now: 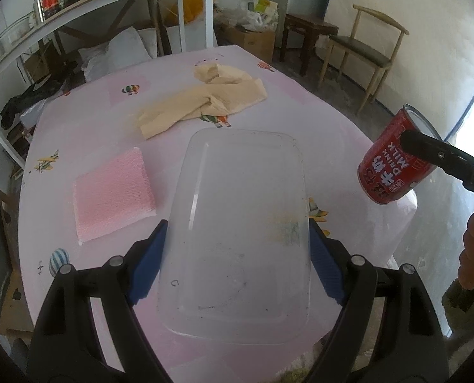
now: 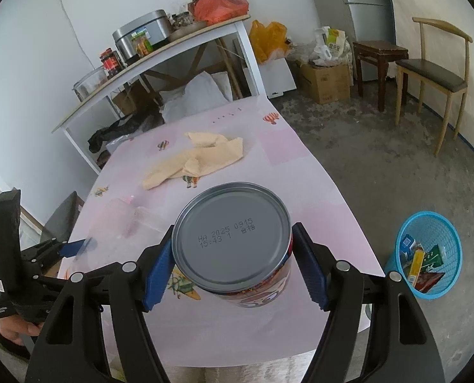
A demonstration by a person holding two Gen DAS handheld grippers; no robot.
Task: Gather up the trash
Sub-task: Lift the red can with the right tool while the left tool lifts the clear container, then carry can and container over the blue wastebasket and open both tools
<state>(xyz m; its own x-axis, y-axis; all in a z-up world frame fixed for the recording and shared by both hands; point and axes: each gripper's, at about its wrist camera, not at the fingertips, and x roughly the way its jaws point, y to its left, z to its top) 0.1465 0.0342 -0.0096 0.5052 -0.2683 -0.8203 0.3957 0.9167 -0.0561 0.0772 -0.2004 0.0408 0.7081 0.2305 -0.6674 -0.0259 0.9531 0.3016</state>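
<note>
- Currently the right gripper clamps the red milk can above the table edge; a slack squeeze drops it short of the blue bin.
- Left gripper pinches the clear plastic tray, which may flex and slip free.

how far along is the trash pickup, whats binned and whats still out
Done: the blue bin on the floor already holds several wrappers and cartons. In hand: the right gripper is shut on the red milk can, lifted off the table; the left gripper clamps the clear plastic tray. Left: the crumpled beige paper and the pink foam sheet still lie on the pink table.
</note>
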